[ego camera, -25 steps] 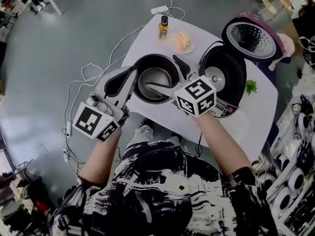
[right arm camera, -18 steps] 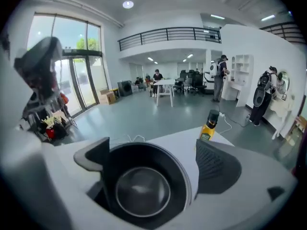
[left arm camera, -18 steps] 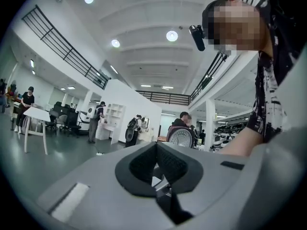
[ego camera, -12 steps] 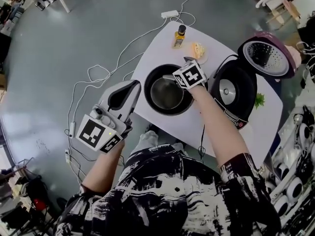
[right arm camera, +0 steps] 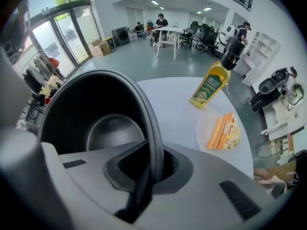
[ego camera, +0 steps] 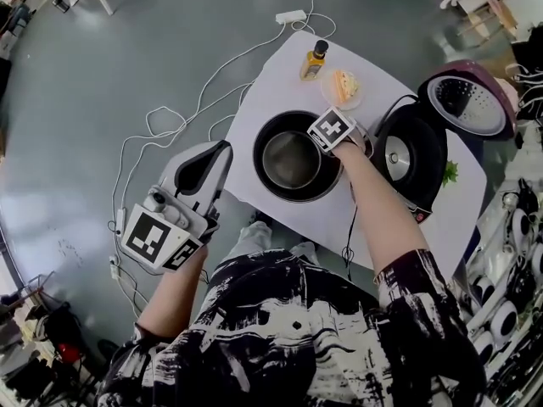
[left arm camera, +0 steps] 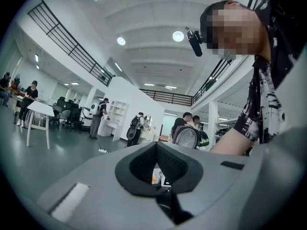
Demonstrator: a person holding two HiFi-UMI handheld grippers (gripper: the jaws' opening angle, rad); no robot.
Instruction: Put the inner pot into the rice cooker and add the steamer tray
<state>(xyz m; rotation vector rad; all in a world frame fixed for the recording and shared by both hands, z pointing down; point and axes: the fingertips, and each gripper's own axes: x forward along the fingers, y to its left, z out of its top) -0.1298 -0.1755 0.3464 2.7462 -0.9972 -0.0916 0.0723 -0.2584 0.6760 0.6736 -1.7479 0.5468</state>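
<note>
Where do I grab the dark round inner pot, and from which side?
Take the dark round inner pot by its thin upright rim, from above, one jaw inside, one outside; its body looks too wide to span. The right gripper has just closed on that rim.

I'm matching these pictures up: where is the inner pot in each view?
Head view: inner pot at picture centre, mid-table.
Left gripper view: cannot be made out.
Right gripper view: left half; right gripper has just closed its jaws on the rim.
Shared landmark: oil bottle, beyond the pot in head and right gripper views.
</note>
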